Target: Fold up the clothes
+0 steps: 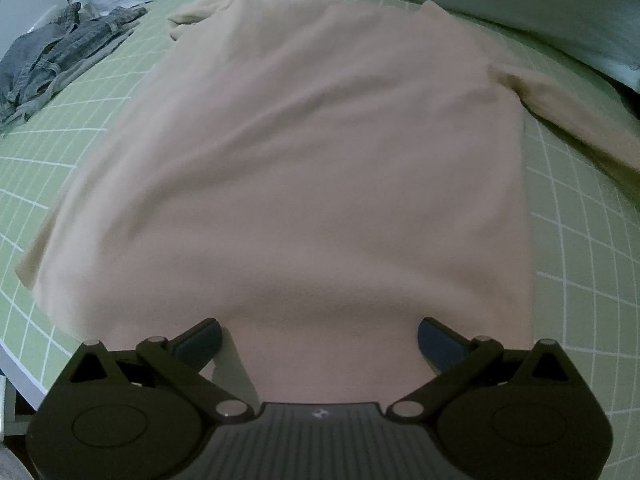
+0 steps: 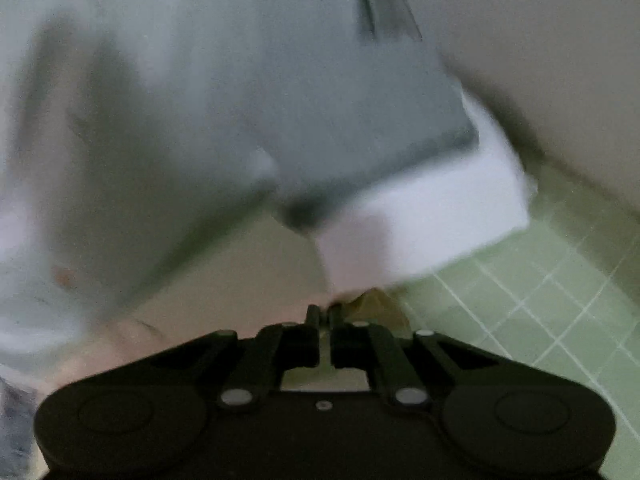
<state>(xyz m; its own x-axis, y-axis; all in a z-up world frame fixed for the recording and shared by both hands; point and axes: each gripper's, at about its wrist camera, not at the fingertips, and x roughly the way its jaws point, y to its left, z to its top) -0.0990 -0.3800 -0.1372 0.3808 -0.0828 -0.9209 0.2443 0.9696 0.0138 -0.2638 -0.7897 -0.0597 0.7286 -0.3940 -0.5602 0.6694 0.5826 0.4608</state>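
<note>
The left gripper [image 1: 320, 340] gapes wide over the cream long-sleeved cotton shirt's [image 1: 304, 152] near hem on the green gridded mat [image 1: 580, 240], while the right gripper [image 2: 325, 312] pinches cream fabric [image 2: 240, 280].

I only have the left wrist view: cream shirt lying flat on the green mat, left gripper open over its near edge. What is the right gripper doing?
Observer: The right gripper is shut. A fold of the cream shirt sits at its tips and looks pinched, though the picture is blurred.
Operator: Anything in front of it?
Observer: A pale blue-grey cloth with a white band along its lower edge fills the view ahead.
Operator: Any mat showing there?
Observer: Yes, bare green grid mat on the right side of that view.
</note>
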